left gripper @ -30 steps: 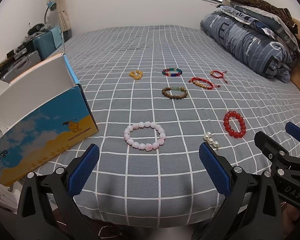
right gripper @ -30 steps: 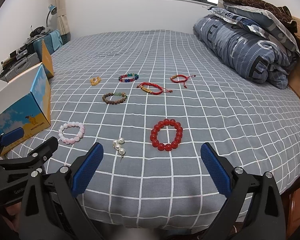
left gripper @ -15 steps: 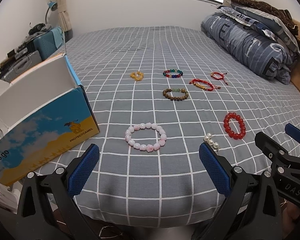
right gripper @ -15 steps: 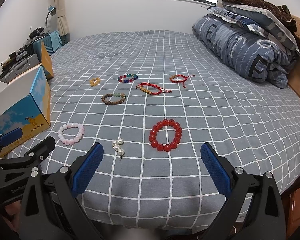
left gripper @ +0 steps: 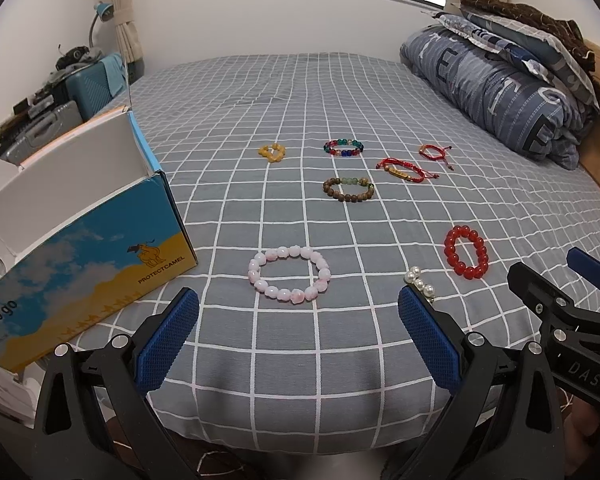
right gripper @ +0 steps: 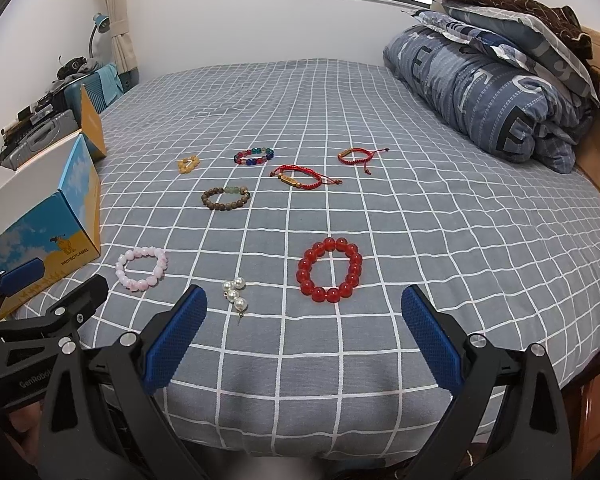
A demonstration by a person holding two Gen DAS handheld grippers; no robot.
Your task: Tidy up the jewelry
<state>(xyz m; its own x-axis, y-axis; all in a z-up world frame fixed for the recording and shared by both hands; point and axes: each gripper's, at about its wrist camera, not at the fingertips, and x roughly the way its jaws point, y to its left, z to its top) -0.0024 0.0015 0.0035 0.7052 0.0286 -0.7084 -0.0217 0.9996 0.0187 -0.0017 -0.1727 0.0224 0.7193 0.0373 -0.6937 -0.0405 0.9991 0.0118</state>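
Several bracelets lie on a grey checked bed [left gripper: 300, 92]. A pink bead bracelet [left gripper: 289, 274] lies just ahead of my open, empty left gripper [left gripper: 298, 336]. A red bead bracelet [right gripper: 329, 270] lies just ahead of my open, empty right gripper [right gripper: 304, 334]. A pearl piece [right gripper: 235, 294] lies between them. Farther off are a brown wooden bracelet [right gripper: 225, 198], a multicolour bracelet [right gripper: 254, 156], two red cord bracelets [right gripper: 300, 177] and a yellow piece [right gripper: 188, 164]. An open blue and yellow box [left gripper: 80, 240] stands at the left.
A folded blue quilt and pillows [right gripper: 496, 92] lie at the right against a wooden headboard. Suitcases and clutter [left gripper: 60, 92] stand left of the bed. The bed's near edge runs just under both grippers.
Both views have shifted slightly; the bracelets sit a little lower and nearer in the left wrist view. Both grippers stay open. Nothing on the bed has moved.
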